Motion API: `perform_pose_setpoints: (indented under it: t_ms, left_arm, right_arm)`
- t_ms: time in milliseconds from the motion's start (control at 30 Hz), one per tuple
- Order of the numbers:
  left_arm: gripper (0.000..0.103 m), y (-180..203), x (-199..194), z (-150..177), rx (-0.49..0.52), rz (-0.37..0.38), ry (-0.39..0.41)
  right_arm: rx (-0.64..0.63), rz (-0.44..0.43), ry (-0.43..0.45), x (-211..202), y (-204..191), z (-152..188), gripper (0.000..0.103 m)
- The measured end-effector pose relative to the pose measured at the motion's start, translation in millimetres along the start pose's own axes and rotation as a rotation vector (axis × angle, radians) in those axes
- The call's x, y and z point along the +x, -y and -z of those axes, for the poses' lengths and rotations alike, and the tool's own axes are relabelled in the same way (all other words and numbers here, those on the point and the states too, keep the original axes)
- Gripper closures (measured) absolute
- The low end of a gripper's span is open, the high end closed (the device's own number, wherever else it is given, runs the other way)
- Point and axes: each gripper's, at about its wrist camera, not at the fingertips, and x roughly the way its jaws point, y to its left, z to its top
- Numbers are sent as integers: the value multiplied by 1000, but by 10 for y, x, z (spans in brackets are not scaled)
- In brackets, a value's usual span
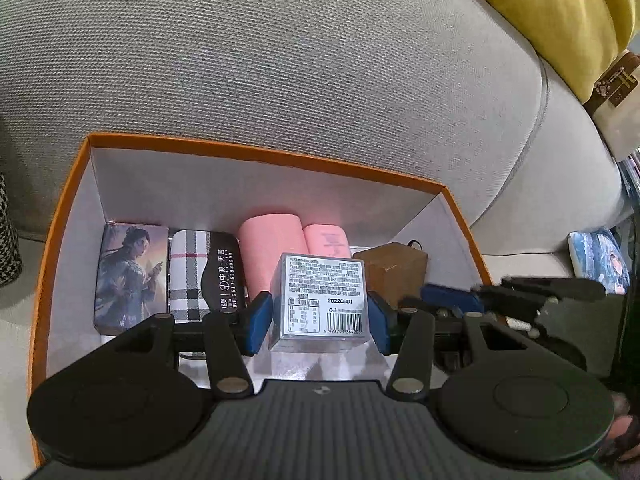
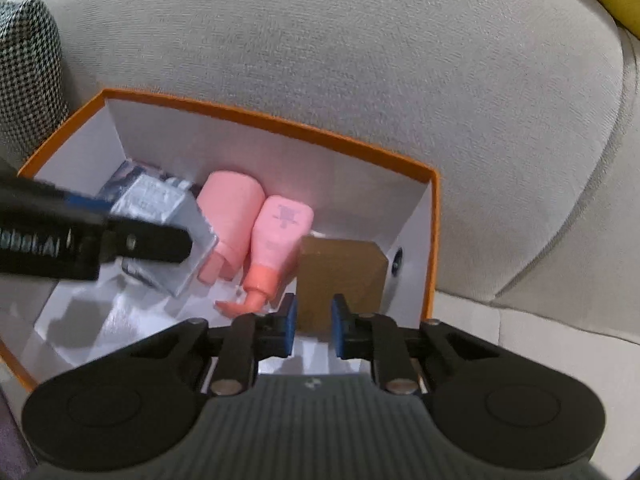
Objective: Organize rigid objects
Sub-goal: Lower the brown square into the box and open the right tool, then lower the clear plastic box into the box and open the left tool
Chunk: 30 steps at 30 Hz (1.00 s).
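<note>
An orange-rimmed white box (image 1: 256, 156) sits on a grey sofa. My left gripper (image 1: 318, 320) is shut on a clear cube box (image 1: 320, 296) with a barcode label and holds it inside the orange box; the cube also shows in the right wrist view (image 2: 160, 208). Behind it lie a picture card box (image 1: 132, 272), a plaid case (image 1: 196, 272), two pink bottles (image 1: 272, 248) and a brown block (image 1: 396, 268). My right gripper (image 2: 312, 320) is partly open, its blue pads on either side of the brown block's (image 2: 336, 276) near end with small gaps.
The grey sofa back (image 1: 280, 60) rises behind the box. A yellow cushion (image 1: 560, 12) lies at the upper right, a houndstooth cushion (image 2: 24, 72) at the left. Another picture box (image 1: 600, 260) lies on the seat to the right.
</note>
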Motion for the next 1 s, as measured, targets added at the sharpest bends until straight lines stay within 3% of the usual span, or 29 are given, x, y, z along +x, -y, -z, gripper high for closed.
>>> perform_pose_setpoints:
  t_ms: [100, 400, 500, 667, 1000]
  left_arm:
    - [46, -9, 1, -5, 0, 0, 0]
    - [46, 1, 60, -55, 4, 10, -5]
    - [46, 14, 71, -48, 5, 17, -11]
    - [46, 36, 92, -22, 0, 25, -21]
    - [46, 61, 74, -40, 6, 31, -26]
  right_arm:
    - [42, -47, -10, 198, 3, -111, 88]
    - [119, -37, -12, 414, 113, -216, 96]
    - [89, -51, -24, 291, 115, -194, 95]
    - [-14, -113, -131, 305, 36, -152, 95]
    - [-218, 29, -151, 536, -121, -192, 99]
